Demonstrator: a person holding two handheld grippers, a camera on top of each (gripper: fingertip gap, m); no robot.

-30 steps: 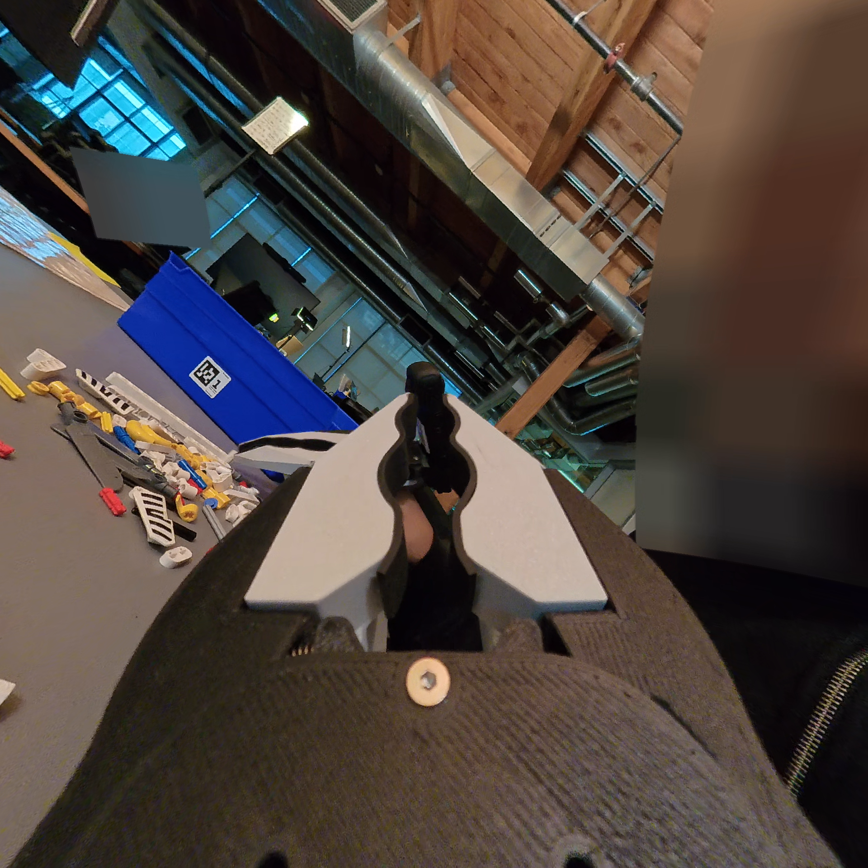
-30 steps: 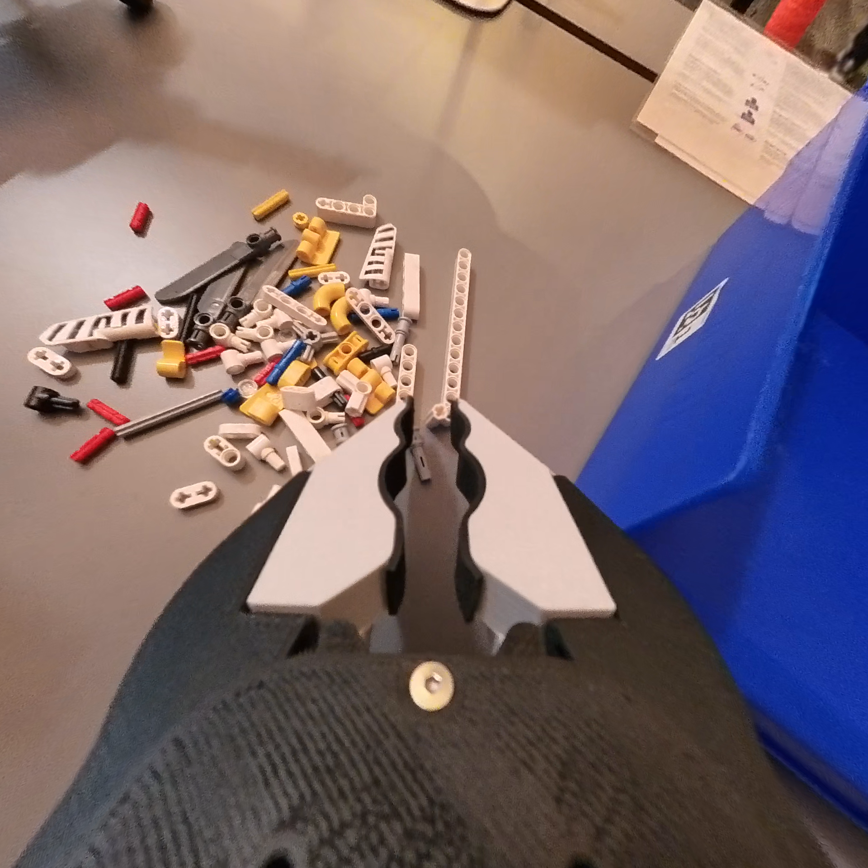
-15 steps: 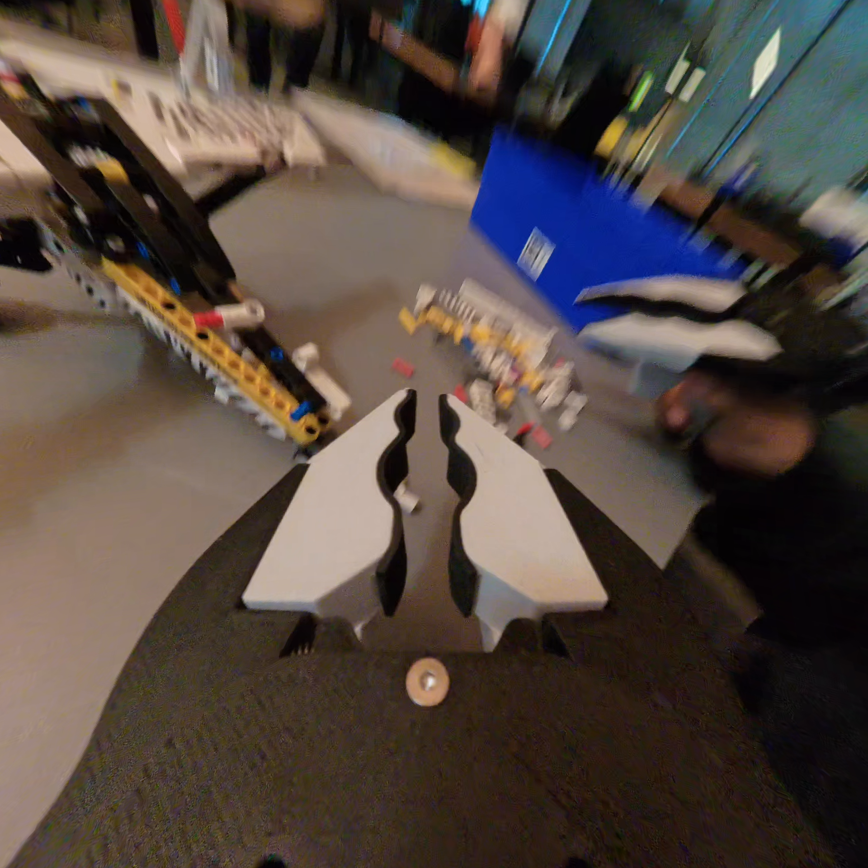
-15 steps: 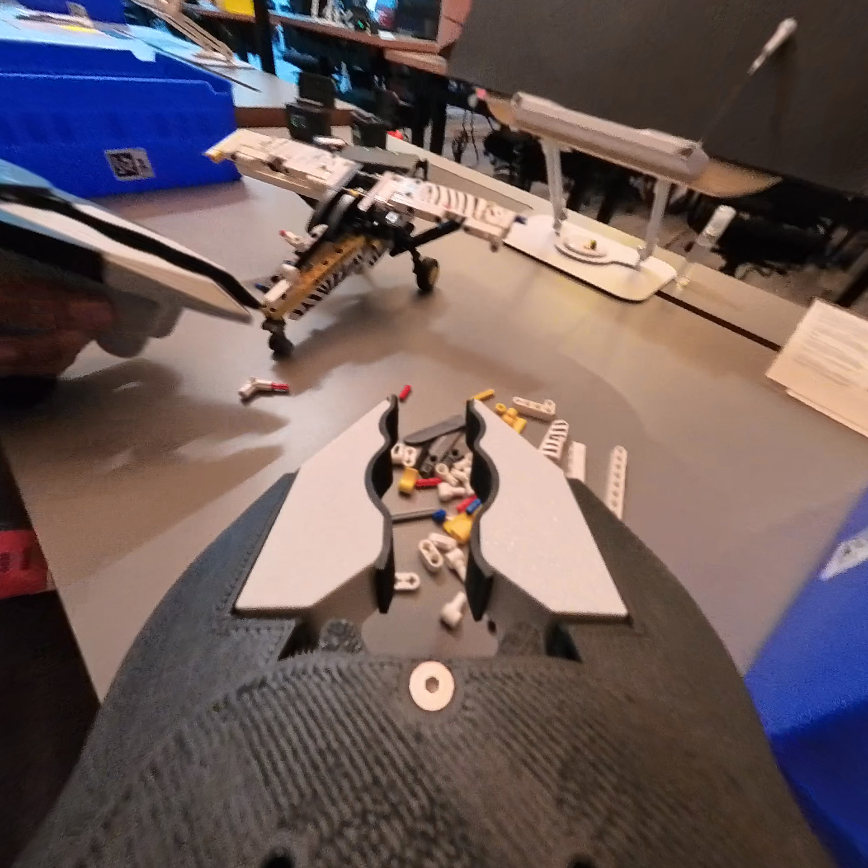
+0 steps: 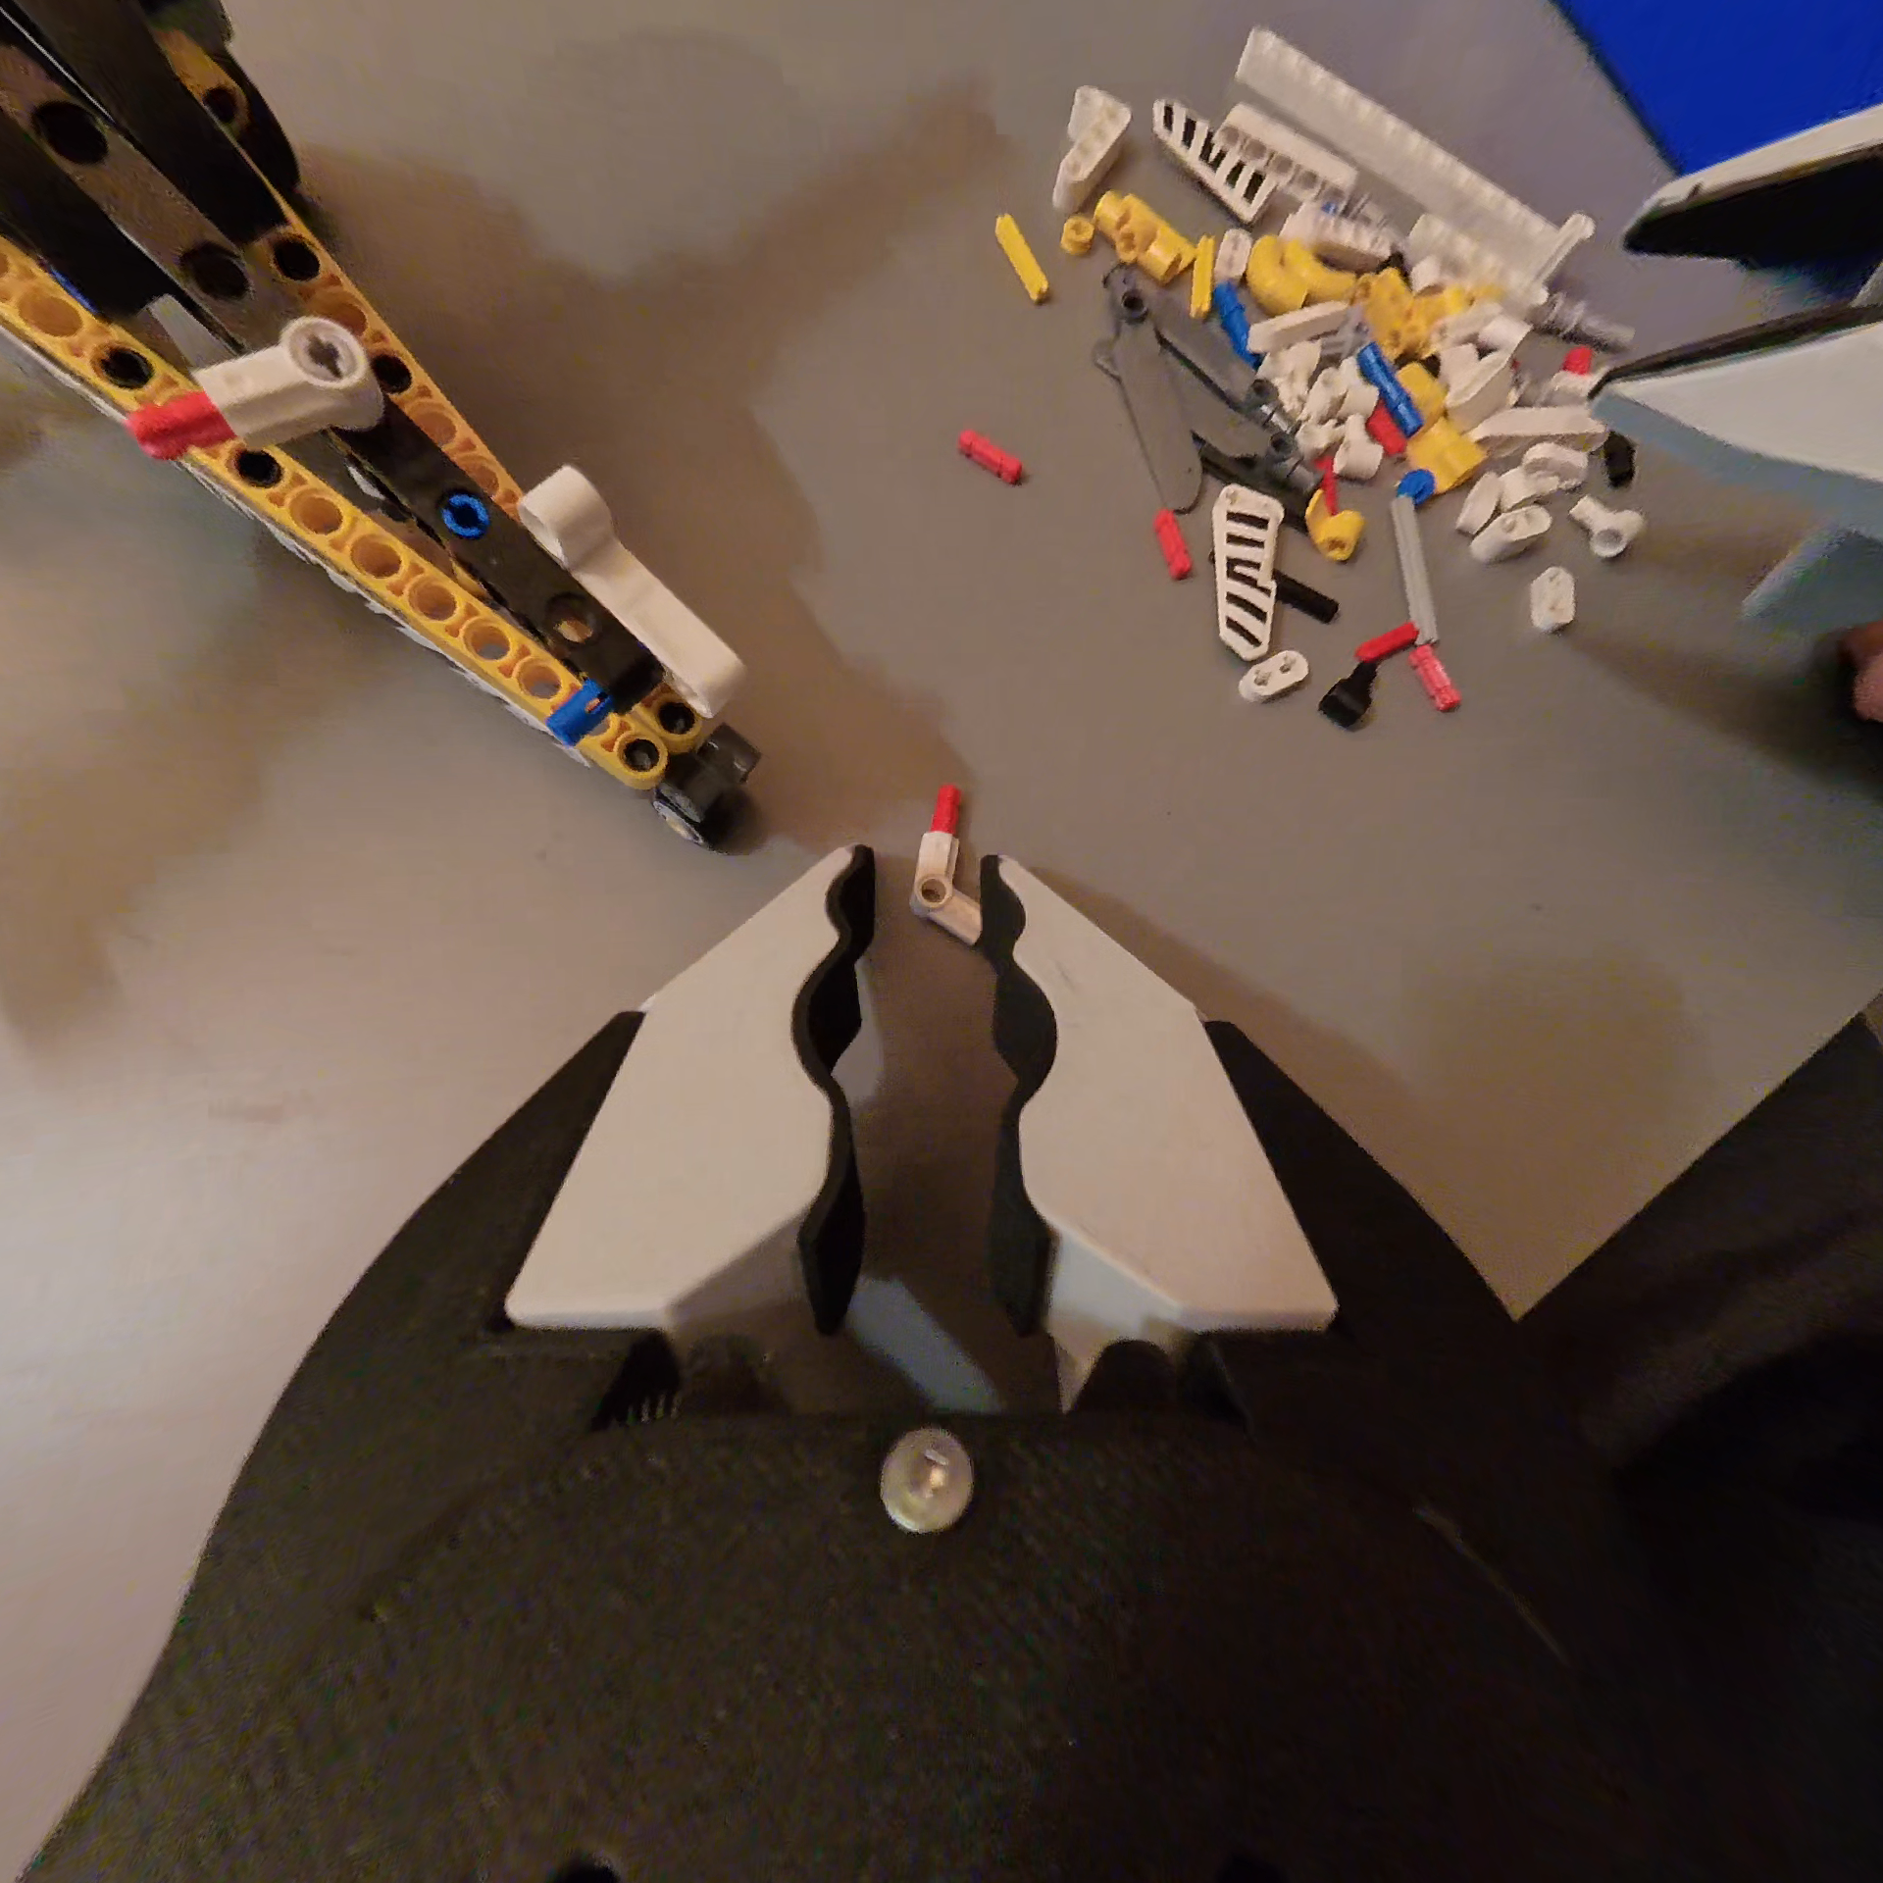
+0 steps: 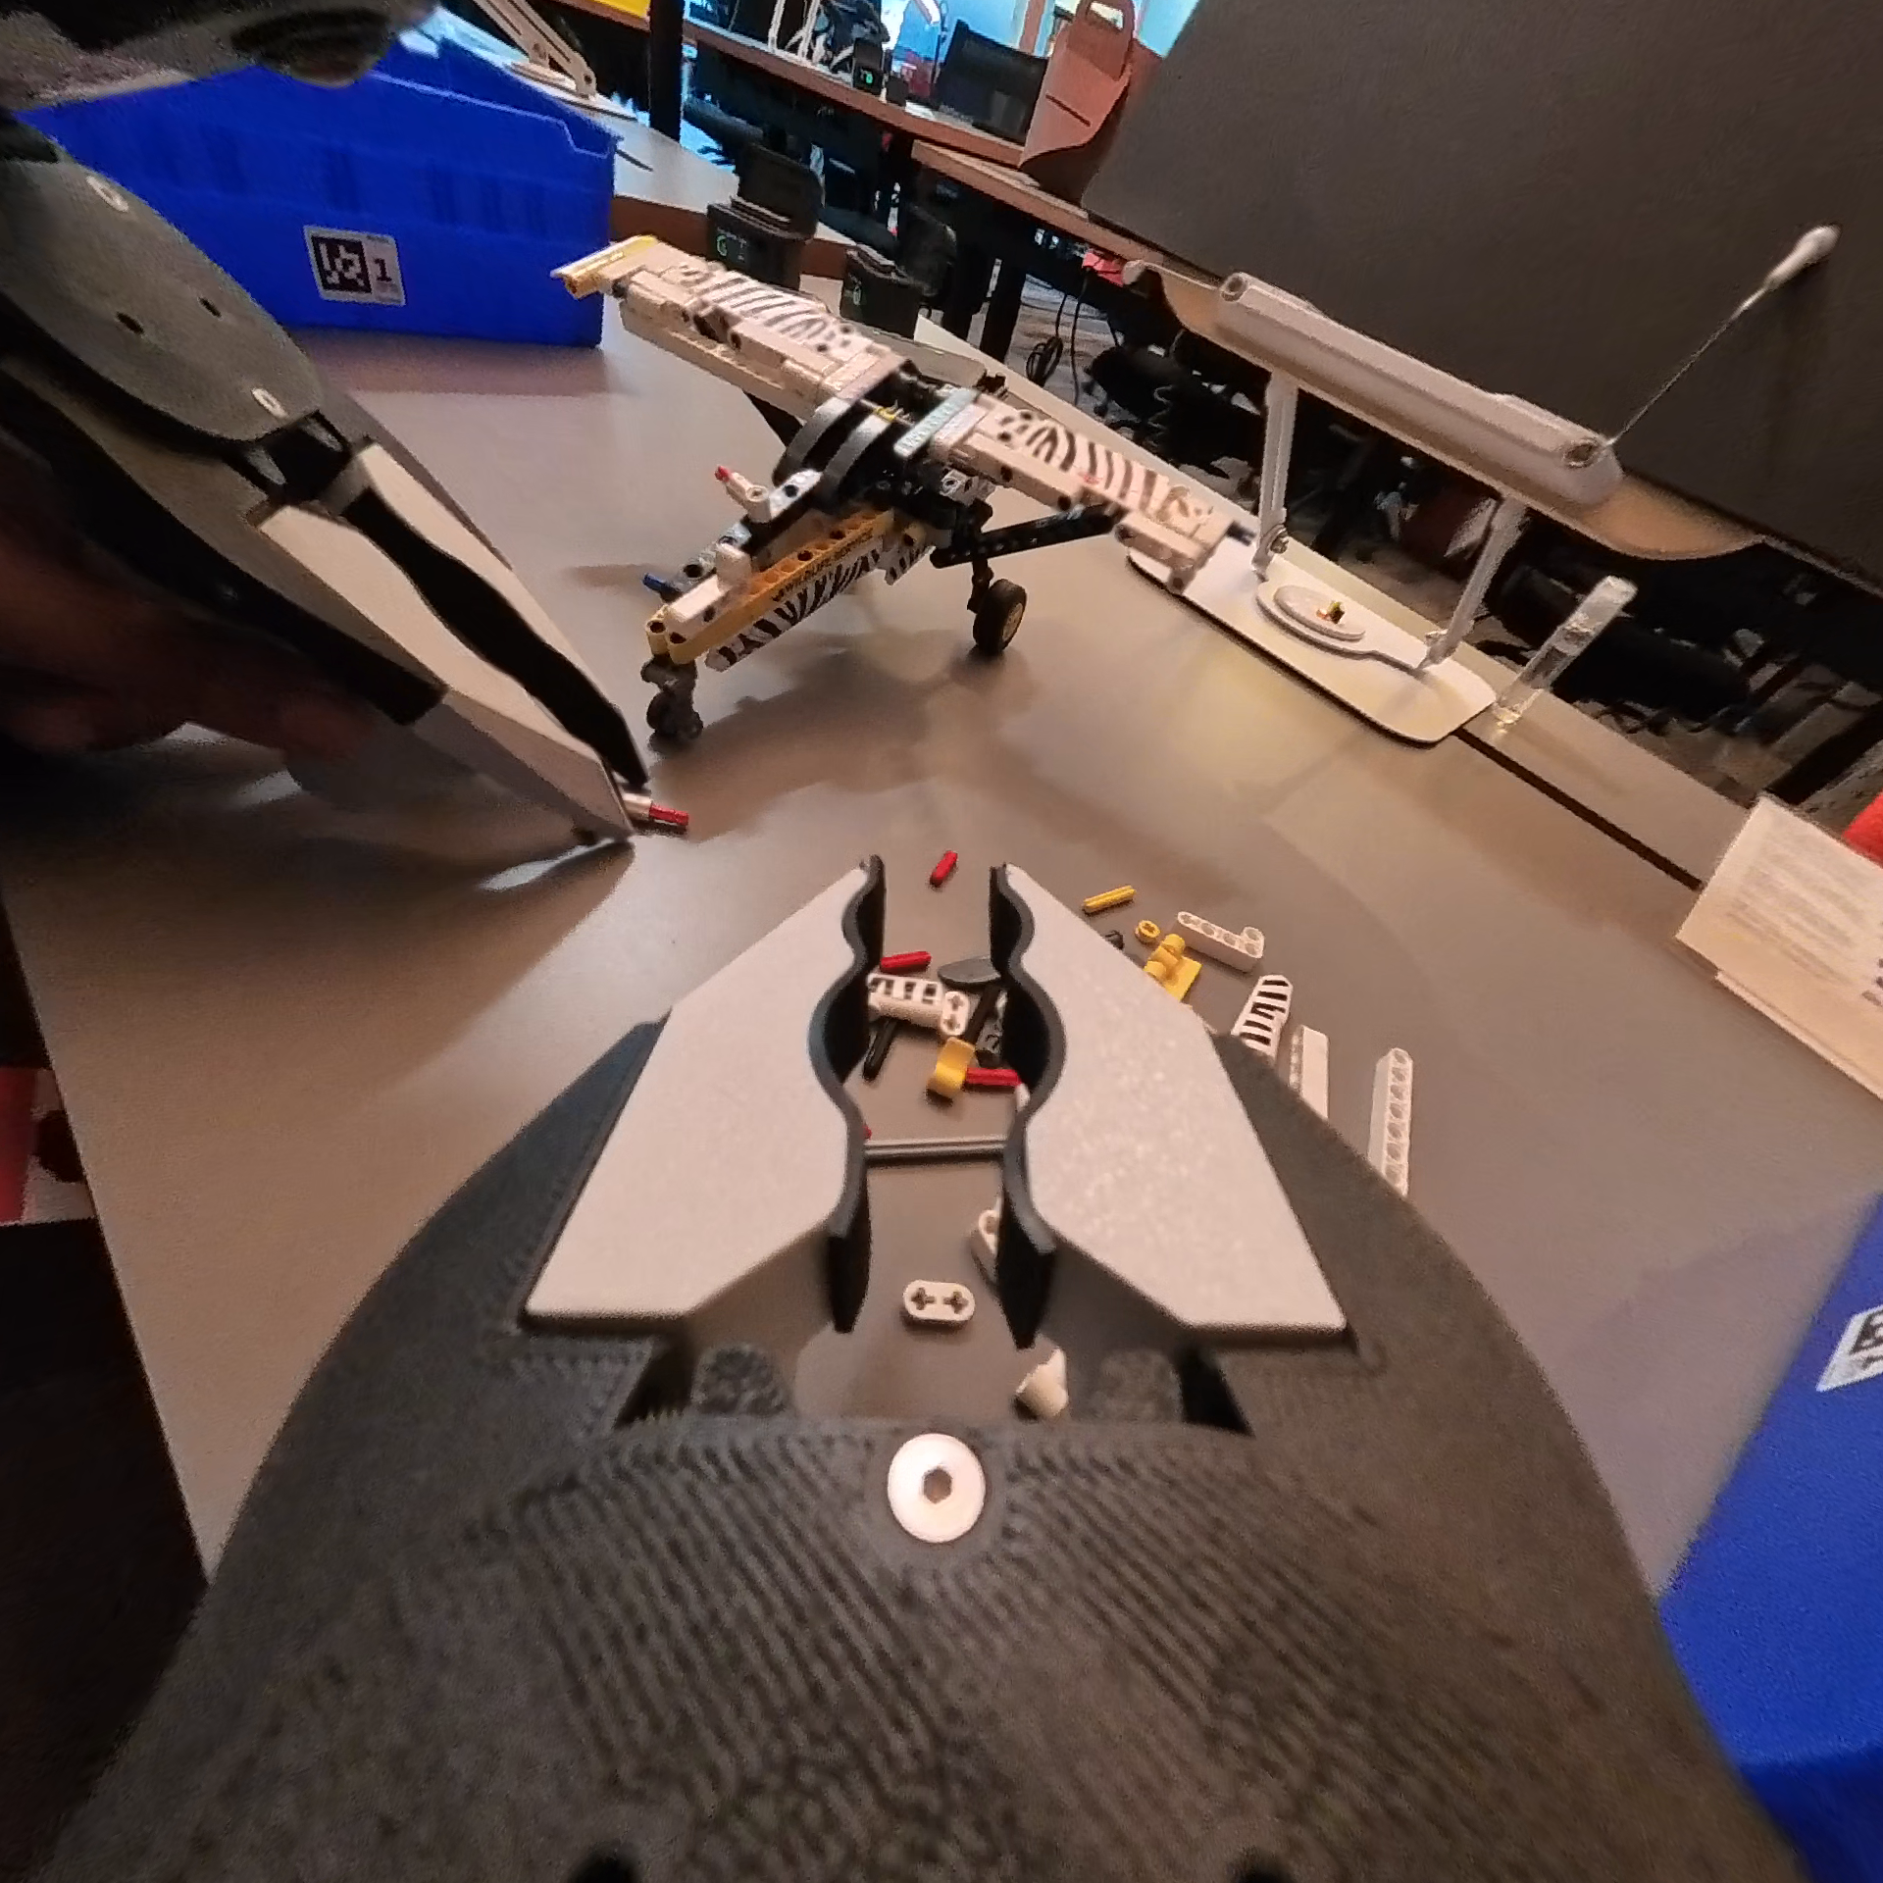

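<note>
My left gripper (image 5: 927,876) hangs over the bench (image 5: 1019,713), fingers parted around a white connector with red pin (image 5: 943,881); closing off-centre could flick it away. The right gripper (image 6: 935,881) is released above the loose parts (image 6: 943,1019).

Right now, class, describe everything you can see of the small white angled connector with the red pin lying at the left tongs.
The connector is a small, bent, off-white plastic piece with a round hole at its elbow and a red pin sticking from one end. It lies flat on the grey table between the open left tongs, its other end by the right-hand finger; contact is unclear.
</note>
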